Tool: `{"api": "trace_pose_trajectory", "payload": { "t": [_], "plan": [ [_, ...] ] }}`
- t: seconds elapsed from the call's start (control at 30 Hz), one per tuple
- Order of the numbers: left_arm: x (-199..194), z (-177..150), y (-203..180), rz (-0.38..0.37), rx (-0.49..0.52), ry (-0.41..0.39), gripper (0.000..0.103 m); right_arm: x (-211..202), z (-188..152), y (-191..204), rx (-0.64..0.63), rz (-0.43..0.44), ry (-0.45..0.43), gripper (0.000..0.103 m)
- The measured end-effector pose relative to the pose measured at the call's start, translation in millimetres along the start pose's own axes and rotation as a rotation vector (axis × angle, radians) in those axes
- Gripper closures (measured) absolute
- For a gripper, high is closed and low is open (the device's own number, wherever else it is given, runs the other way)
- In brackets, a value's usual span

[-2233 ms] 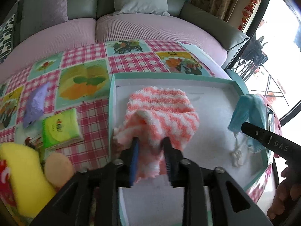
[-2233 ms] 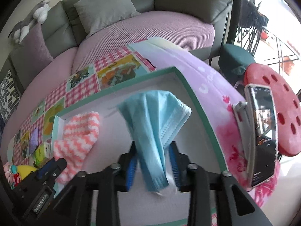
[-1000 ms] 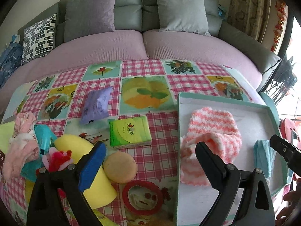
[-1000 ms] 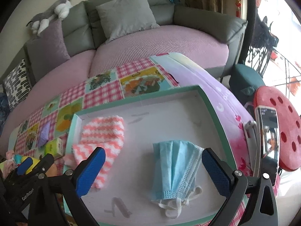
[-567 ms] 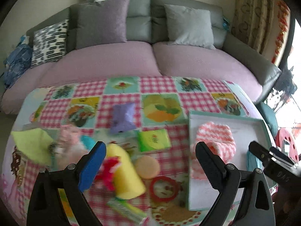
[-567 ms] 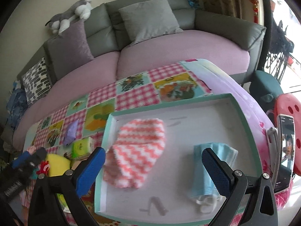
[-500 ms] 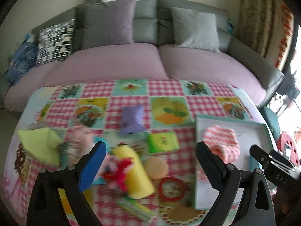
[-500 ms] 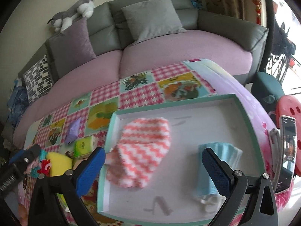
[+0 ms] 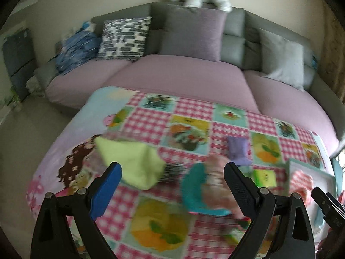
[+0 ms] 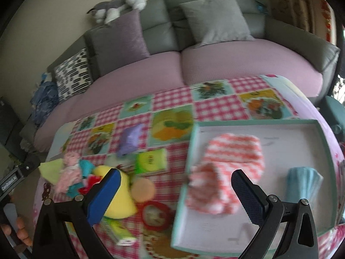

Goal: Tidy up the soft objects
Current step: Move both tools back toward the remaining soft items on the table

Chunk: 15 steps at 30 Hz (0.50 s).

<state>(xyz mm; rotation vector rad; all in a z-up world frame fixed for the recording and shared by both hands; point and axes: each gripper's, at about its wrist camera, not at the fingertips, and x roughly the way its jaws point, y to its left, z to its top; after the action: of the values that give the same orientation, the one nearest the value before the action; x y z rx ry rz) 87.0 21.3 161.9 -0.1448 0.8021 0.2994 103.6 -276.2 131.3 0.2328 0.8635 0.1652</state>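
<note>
A teal-rimmed tray [image 10: 254, 122] holds a pink-and-white fuzzy cloth [image 10: 228, 161] and a folded blue face mask [image 10: 301, 183]. My right gripper [image 10: 175, 186] hangs open above the tray's left edge, holding nothing. On the table's left side lie a lime green cloth [image 9: 133, 161], a teal item [image 9: 194, 185] and a pink cloth [image 9: 217, 164], all blurred. My left gripper [image 9: 172, 172] is open and empty above them. In the right wrist view the same pile shows as pink cloth [image 10: 69, 172] beside a yellow sponge [image 10: 116, 196].
Loose on the checked tablecloth [image 10: 172, 99] are a purple pouch [image 10: 129, 139], a green tissue pack [image 10: 151, 161], a round orange sponge [image 10: 143, 188] and a red ring [image 10: 155, 215]. A pink-cushioned sofa [image 9: 183, 75] runs behind the table. A hand [image 10: 19, 235] shows at far left.
Both grippers let go of the pink cloth and the mask in the tray and opened. The left gripper then swung left over the pile; the right gripper drew back and turned left.
</note>
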Motion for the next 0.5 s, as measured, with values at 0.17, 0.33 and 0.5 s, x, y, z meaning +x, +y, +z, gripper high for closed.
{"api": "trace_pose_trajectory", "payload": {
  "t": [0.17,0.33,0.5],
  "plan": [
    [5.5,-0.9,38.5,0.037,-0.068,0.015,0.007,10.6,-1.1,36.7,-0.029,0.067,0.016,0.000],
    [12.0,-3.8,70.4,0.059,-0.116,0.034,0.007,20.8,-5.2,84.0,-0.088,0.145,0.025,0.000],
    [19.2,-7.7,93.5,0.061,-0.164,0.056,0.007,32.9,-14.1,130.9,-0.176,0.200,0.039,0.000]
  ]
}}
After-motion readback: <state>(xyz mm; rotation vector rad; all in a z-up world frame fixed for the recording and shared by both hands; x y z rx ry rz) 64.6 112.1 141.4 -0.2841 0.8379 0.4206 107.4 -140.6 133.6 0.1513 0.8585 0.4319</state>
